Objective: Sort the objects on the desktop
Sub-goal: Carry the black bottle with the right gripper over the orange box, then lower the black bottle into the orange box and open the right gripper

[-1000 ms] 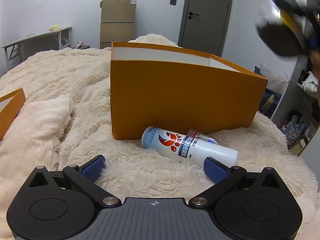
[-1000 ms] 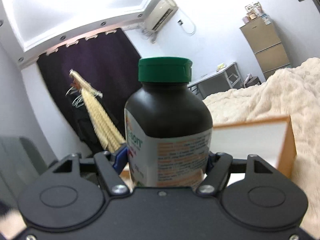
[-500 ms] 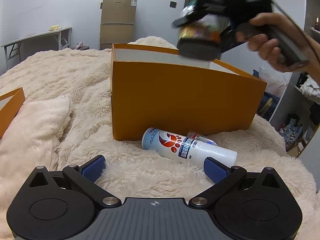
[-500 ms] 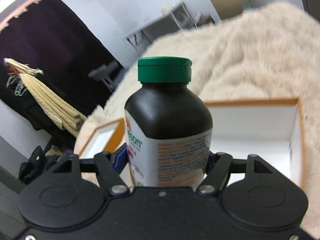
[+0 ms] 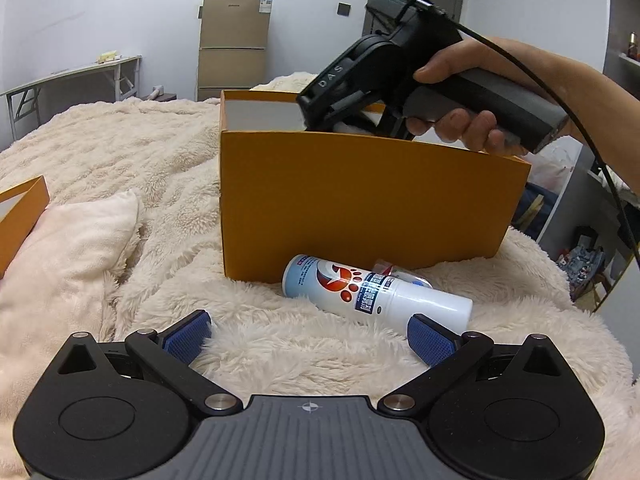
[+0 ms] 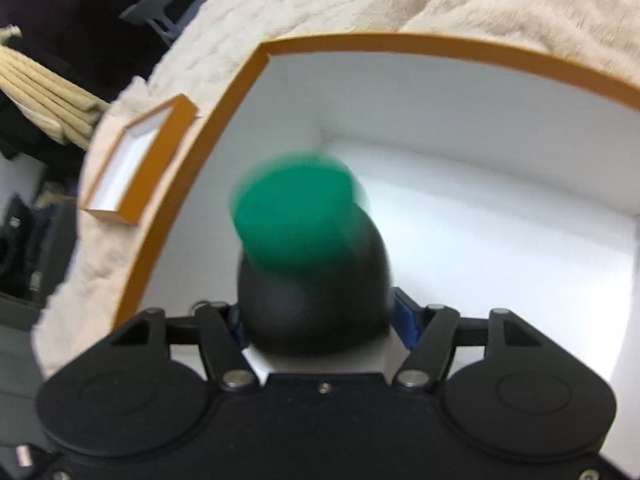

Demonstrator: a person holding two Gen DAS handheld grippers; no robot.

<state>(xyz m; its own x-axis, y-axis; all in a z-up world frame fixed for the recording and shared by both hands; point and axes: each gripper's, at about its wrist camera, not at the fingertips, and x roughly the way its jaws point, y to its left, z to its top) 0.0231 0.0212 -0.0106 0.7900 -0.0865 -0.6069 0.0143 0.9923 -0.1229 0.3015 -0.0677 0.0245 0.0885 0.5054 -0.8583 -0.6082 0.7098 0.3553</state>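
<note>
1. While my tongs work, the cream shaggy blanket [image 5: 120,152] lies beneath both of them and carries everything else.
2. Ahead of my left tongs [image 5: 308,332] stands the big orange cardboard box with a white inside [image 5: 360,204]; my right tongs [image 6: 320,320] point down into it, its white floor right in front of their tips.
3. Far off to the left of my left tongs sits a shallow orange cardboard lid [image 5: 22,216]; the right wrist view shows it too, beyond the box's left wall.
4. My right hand [image 5: 472,120] grips the handle of the right tongs just above the box's near rim.
5. Just ahead of my left tongs, between them and the box's front wall, a white cylindrical spray can with a red footprint mark [image 5: 376,296] lies on its side, its right end close to my right-hand blue pad [image 5: 430,338]. These tongs are spread wide and hold nothing.
6. My right tongs are clamped on a dark brown plastic bottle with a green cap [image 6: 312,280], cap pointing away from me into the box. It is blurred.
7. Behind the can, against the box, a small clear item with a red bit [image 5: 396,272] peeks out; I cannot make it out.
</note>
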